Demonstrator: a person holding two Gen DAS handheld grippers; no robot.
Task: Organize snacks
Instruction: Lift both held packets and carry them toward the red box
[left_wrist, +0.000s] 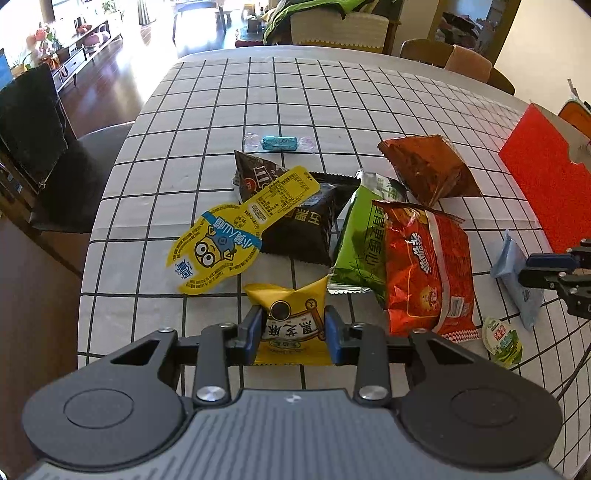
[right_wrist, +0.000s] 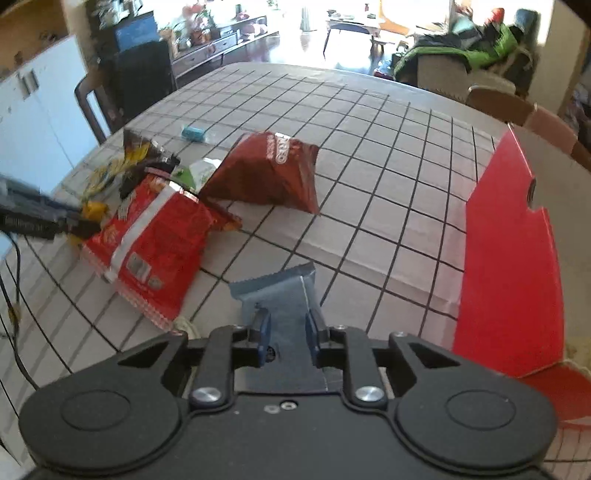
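My left gripper (left_wrist: 293, 334) is shut on a small yellow snack packet (left_wrist: 291, 325) at the near edge of the checked tablecloth (left_wrist: 332, 96); its blue pads press both sides. Beyond it lies a pile: a yellow cartoon-figure wrapper (left_wrist: 221, 243), a black packet (left_wrist: 303, 229), a green packet (left_wrist: 358, 243), a red-orange chip bag (left_wrist: 428, 269) and a brown bag (left_wrist: 428, 168). My right gripper (right_wrist: 286, 334) is shut on a light blue packet (right_wrist: 280, 295), held above the cloth. From the left wrist view the same blue packet (left_wrist: 513, 273) shows at the right, with the right gripper (left_wrist: 554, 273) on it.
A red cardboard box (right_wrist: 509, 258) with its flap raised stands at the right side of the table. A teal wrapped candy (left_wrist: 279, 143) lies behind the pile. A small green-white cup (left_wrist: 502, 341) sits near the front right. Chairs ring the table.
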